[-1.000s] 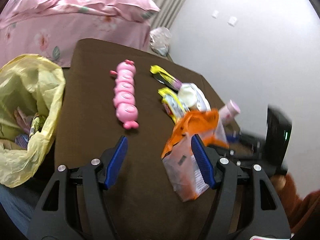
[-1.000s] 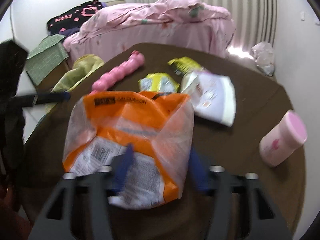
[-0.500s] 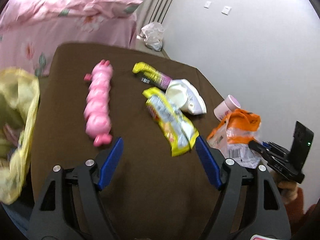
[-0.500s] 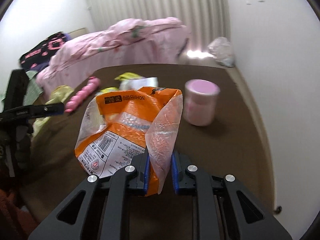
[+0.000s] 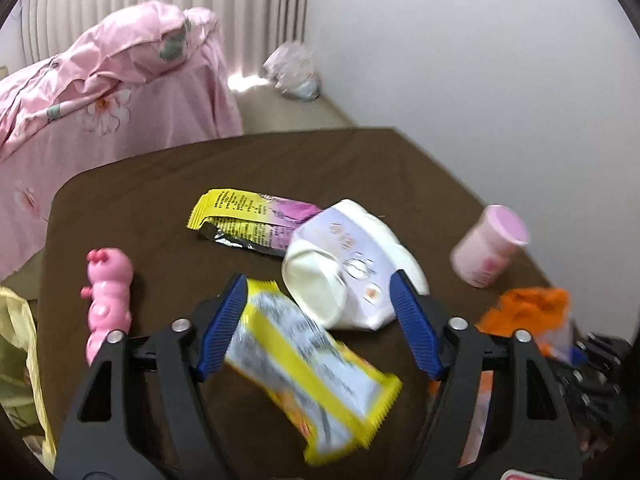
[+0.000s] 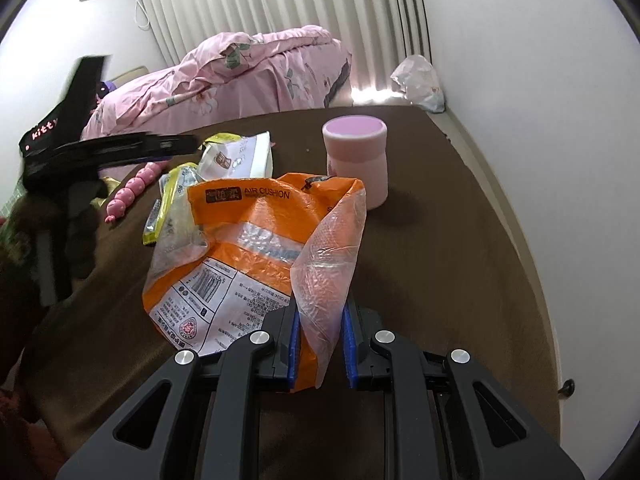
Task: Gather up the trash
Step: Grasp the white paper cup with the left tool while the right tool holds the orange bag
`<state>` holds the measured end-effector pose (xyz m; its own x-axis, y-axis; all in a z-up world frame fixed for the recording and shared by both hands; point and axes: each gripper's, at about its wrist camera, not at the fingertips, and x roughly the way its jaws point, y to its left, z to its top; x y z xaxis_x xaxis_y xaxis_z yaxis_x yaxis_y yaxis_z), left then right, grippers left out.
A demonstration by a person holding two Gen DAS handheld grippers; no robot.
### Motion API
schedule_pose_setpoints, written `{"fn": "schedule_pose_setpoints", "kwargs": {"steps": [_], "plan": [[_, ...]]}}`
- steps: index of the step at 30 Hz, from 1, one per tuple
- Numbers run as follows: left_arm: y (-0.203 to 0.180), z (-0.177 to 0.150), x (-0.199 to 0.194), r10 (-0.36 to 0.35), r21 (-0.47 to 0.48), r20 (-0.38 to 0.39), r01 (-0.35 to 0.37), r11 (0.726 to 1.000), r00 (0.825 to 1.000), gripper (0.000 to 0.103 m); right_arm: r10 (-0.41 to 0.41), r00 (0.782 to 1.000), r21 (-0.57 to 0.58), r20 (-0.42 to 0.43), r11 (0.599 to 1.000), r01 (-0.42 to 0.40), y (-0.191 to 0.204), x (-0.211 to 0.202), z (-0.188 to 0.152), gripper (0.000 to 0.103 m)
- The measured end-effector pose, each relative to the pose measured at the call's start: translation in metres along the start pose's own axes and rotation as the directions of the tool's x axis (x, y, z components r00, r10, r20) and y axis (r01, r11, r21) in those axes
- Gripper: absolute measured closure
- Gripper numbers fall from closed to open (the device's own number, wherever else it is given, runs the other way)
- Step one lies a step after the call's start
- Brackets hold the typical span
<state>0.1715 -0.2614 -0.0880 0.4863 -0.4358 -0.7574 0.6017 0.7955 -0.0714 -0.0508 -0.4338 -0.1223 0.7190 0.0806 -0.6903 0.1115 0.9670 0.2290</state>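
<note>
My left gripper (image 5: 316,320) is open above the brown table (image 5: 360,168), its blue pads astride a yellow and silver snack wrapper (image 5: 316,376). Beyond lie a white wipes pack (image 5: 348,264) and a yellow and purple wrapper (image 5: 248,222). My right gripper (image 6: 320,344) is shut on an orange and clear plastic bag (image 6: 248,248), held above the table. The bag also shows at the right of the left wrist view (image 5: 528,312). The left gripper appears at the left of the right wrist view (image 6: 120,148).
A pink caterpillar toy (image 5: 108,300) lies left of the left gripper. A pink jar (image 6: 356,156) stands beyond the orange bag. A yellow trash bag (image 5: 20,344) hangs at the table's left edge. A pink bed (image 6: 240,68) stands behind the table.
My left gripper moved forward and right over the yellow and silver wrapper, leaving the trash bag at the frame edge. My right gripper stayed shut on the orange bag and drew back slightly.
</note>
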Motion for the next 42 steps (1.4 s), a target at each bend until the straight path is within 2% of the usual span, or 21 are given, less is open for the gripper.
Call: {"fn": "schedule_pose_setpoints", "kwargs": {"steps": [2,4,6,10,18,24,26,28,30,32,37,42], "plan": [[0.001,0.006,0.018,0.002,-0.029,-0.045,-0.003,1.000,0.999,0.046,-0.004,1.000,-0.003,0.007,1.000,0.004,0.001,-0.001,-0.001,0.086],[0.004,0.008,0.034,-0.027,-0.075,-0.099,0.020,0.997,0.995,0.060,-0.012,1.000,-0.011,-0.001,1.000,0.012,0.002,0.000,0.000,0.086],[0.008,0.007,0.038,-0.043,-0.115,-0.107,0.030,0.993,0.993,0.063,-0.016,1.000,-0.019,-0.004,1.000,0.016,0.004,0.001,0.001,0.086],[0.013,0.002,0.019,-0.078,-0.156,-0.054,0.069,0.985,0.995,0.064,-0.009,1.000,-0.008,-0.005,1.000,0.008,0.004,0.002,0.003,0.085],[0.004,-0.005,-0.042,-0.031,-0.093,0.075,0.038,0.995,0.997,0.064,-0.024,1.000,-0.005,-0.005,1.000,0.024,0.003,0.002,0.002,0.085],[0.000,-0.009,-0.070,-0.020,-0.065,0.118,0.027,0.998,0.993,0.064,-0.060,0.998,-0.033,-0.001,0.998,0.060,0.010,0.001,0.001,0.085],[0.003,-0.017,-0.081,-0.017,-0.076,0.125,0.026,0.997,0.992,0.064,-0.056,0.998,-0.045,-0.006,0.997,0.056,0.013,0.001,0.001,0.083],[0.006,-0.025,-0.087,-0.012,-0.086,0.125,0.023,0.996,0.992,0.064,-0.033,0.999,-0.033,-0.022,0.999,0.033,0.012,0.002,0.001,0.075],[0.010,-0.036,-0.093,-0.015,-0.102,0.119,0.027,0.994,0.993,0.064,0.010,0.999,0.010,-0.043,1.000,-0.009,0.009,0.003,-0.001,0.054],[0.014,-0.047,-0.098,-0.015,-0.116,0.113,0.029,0.993,0.993,0.064,0.029,0.998,0.058,-0.058,0.998,-0.026,0.005,0.001,-0.003,0.045],[0.022,-0.066,-0.110,-0.016,-0.152,0.115,0.033,0.988,0.993,0.064,0.056,0.991,0.130,-0.118,0.991,-0.041,0.003,-0.008,-0.012,0.045],[0.028,-0.078,-0.114,-0.008,-0.165,0.119,0.028,0.986,0.993,0.064,0.005,0.994,0.195,-0.109,0.981,0.017,0.009,-0.013,-0.018,0.045]]}}
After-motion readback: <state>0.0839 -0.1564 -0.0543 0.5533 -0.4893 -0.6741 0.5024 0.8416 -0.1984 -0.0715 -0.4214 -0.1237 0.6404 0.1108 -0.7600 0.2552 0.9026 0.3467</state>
